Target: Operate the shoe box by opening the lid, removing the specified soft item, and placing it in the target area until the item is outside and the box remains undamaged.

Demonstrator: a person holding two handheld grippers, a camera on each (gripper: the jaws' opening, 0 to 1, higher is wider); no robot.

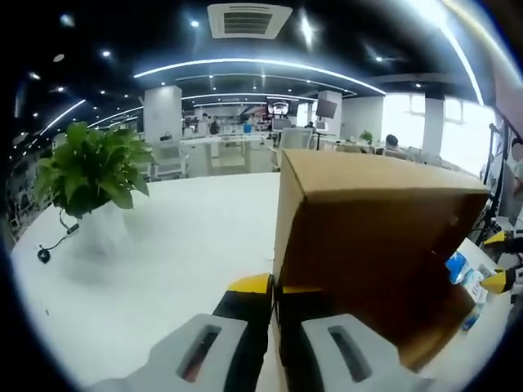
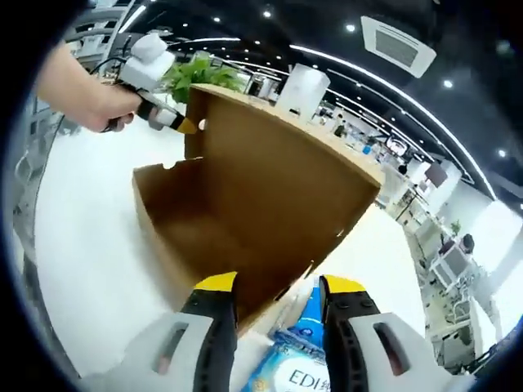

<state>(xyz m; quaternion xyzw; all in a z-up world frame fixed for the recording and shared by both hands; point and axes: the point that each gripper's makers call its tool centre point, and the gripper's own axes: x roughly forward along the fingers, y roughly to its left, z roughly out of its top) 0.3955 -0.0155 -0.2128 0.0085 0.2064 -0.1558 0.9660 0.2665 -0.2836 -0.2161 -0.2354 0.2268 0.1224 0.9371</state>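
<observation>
Shoe box (image 1: 376, 245), brown cardboard, stood on a white table (image 1: 188, 245) with its lid (image 2: 270, 180) raised and tilted; in the right gripper view the lid's plain inner face showed, its side flap hanging down at the left. Left gripper (image 1: 274, 294), yellow-tipped, had its jaws drawn close together at the near corner edge of the raised lid, the cardboard passing between or just beside them; whether they pinched it could not be told from the left gripper view. In the right gripper view the same gripper (image 2: 189, 124) appeared at upper left, held in a person's hand (image 2: 86, 94), its tip touching the lid's top corner. Right gripper (image 2: 278, 294) had its jaws parted, grasping nothing, with the lid's lower edge just above them. Soft item, a blue and white pack (image 2: 302, 359) with printed letters, lay between and below the right jaws, close to both; whether it touched them could not be told. In the left gripper view the pack (image 1: 466, 278) showed at the far right, beneath the lid's lower edge. Potted plant (image 1: 90, 175), green in a white pot, stood on the table well apart from the box
</observation>
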